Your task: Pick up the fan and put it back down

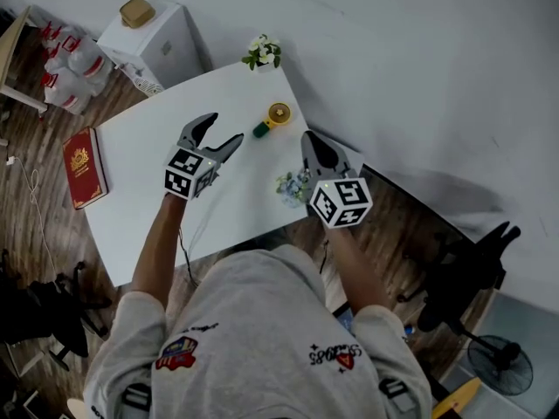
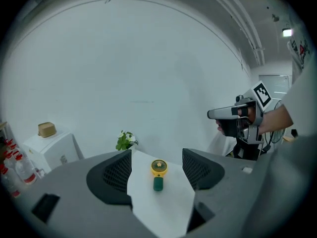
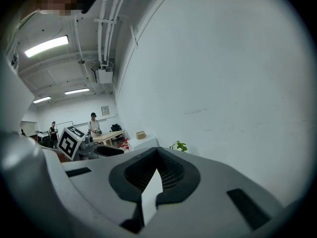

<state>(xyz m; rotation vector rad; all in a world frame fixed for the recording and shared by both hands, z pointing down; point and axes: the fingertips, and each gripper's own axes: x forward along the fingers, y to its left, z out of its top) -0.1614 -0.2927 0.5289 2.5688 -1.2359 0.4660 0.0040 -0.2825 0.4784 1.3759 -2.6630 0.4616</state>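
A small hand fan (image 1: pixel 274 118) with a yellow head and green handle lies on the white table (image 1: pixel 148 199), near its far right side. My left gripper (image 1: pixel 223 130) hovers over the table just left of the fan, open and empty. In the left gripper view the fan (image 2: pixel 158 174) sits ahead, centred between the spread jaws of the left gripper (image 2: pixel 156 156), apart from them. My right gripper (image 1: pixel 308 140) hangs at the table's right edge, near side of the fan, jaws shut on nothing. In the right gripper view, the right gripper (image 3: pixel 157 151) has its tips together.
A potted plant (image 1: pixel 263 52) stands at the table's far corner. A small flower bunch (image 1: pixel 292 186) lies under my right gripper. A red book (image 1: pixel 85 167) rests on the table's left end. A white cabinet (image 1: pixel 154 31), bottles (image 1: pixel 70 70), a black chair (image 1: pixel 463 269) and a floor fan (image 1: pixel 500 365) surround the table.
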